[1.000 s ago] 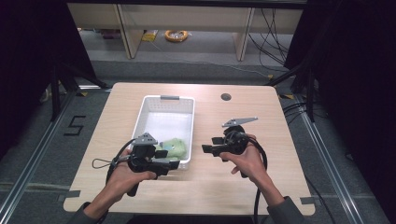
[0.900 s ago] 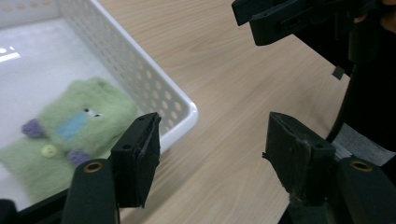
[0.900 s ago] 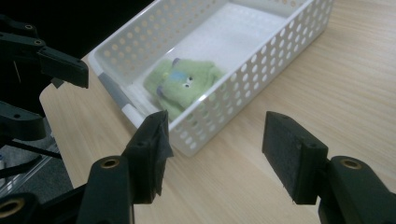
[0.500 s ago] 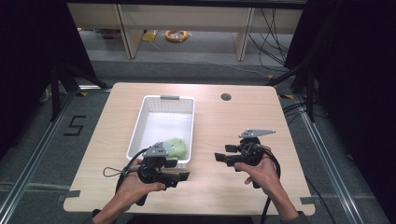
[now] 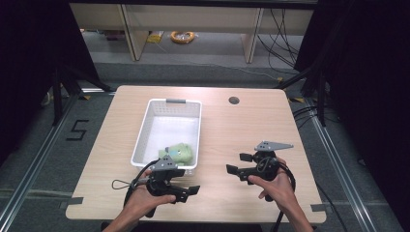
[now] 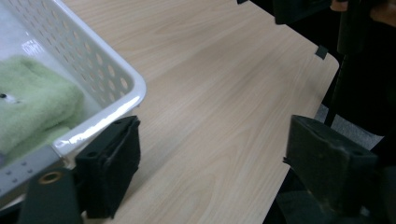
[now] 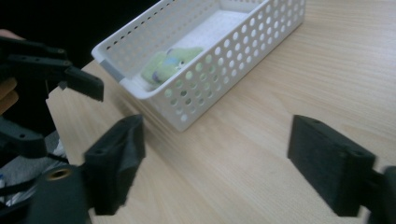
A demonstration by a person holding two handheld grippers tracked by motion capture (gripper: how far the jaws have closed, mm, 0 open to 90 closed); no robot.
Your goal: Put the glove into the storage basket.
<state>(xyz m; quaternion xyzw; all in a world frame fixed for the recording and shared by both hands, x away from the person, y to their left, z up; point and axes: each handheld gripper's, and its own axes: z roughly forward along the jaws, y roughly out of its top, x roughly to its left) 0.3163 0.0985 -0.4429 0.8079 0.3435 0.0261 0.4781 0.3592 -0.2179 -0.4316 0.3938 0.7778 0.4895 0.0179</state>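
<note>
A light wooden worktop has a small round hole near its far edge. On the floor beyond that edge lies a yellow coil; left of the worktop, a "5" mark.

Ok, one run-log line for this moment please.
left gripper: open, empty | right gripper: open, empty | green plush toy: in white basket | both fingers just opened
</note>
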